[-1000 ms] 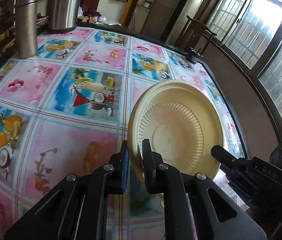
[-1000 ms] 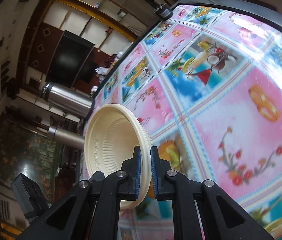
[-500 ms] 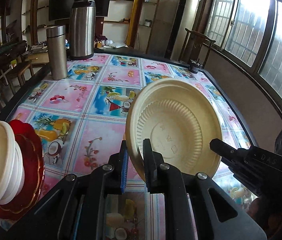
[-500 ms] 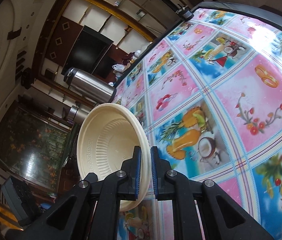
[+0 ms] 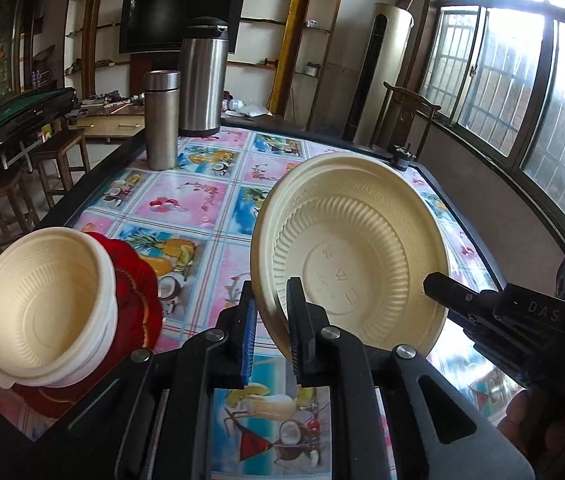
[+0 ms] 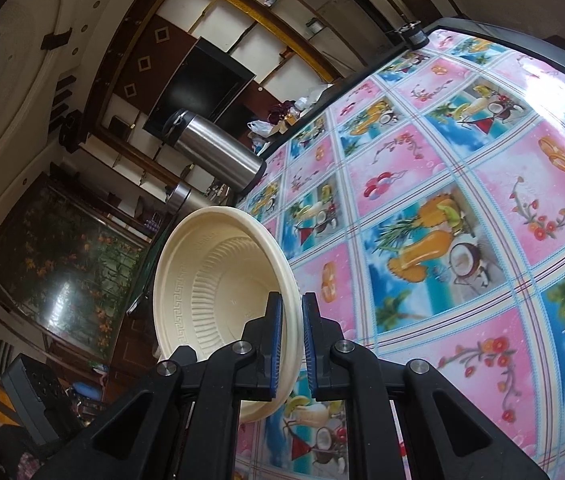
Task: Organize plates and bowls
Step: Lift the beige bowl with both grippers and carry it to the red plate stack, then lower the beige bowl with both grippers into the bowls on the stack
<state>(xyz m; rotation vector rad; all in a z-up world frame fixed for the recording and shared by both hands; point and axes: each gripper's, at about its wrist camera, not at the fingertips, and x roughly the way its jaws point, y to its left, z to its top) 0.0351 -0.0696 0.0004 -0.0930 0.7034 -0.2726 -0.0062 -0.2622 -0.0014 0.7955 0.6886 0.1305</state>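
The left hand-held gripper [image 5: 269,316] is clamped on the near rim of a cream bowl [image 5: 350,264], held tilted in the air with its inside facing the camera. The right hand-held gripper [image 6: 291,340] pinches the opposite rim of the same bowl [image 6: 218,292], so both carry it together above the surface [image 5: 202,200].

Just to the left of the left hand-held gripper sits a stack of cream bowls [image 5: 46,312] on a red plate [image 5: 138,292]; that looks like the likely destination. To nest it well, I would level the bowl, centre it over the stack, let one side go first, then lower it straight, since the thin rim could flex or slip.

Nothing lies between the bowl and the stack. Farther ahead, well apart, stand a steel tumbler [image 5: 161,120] and a tall steel flask [image 5: 202,80]; a small dark object [image 5: 402,158] sits at the far edge.
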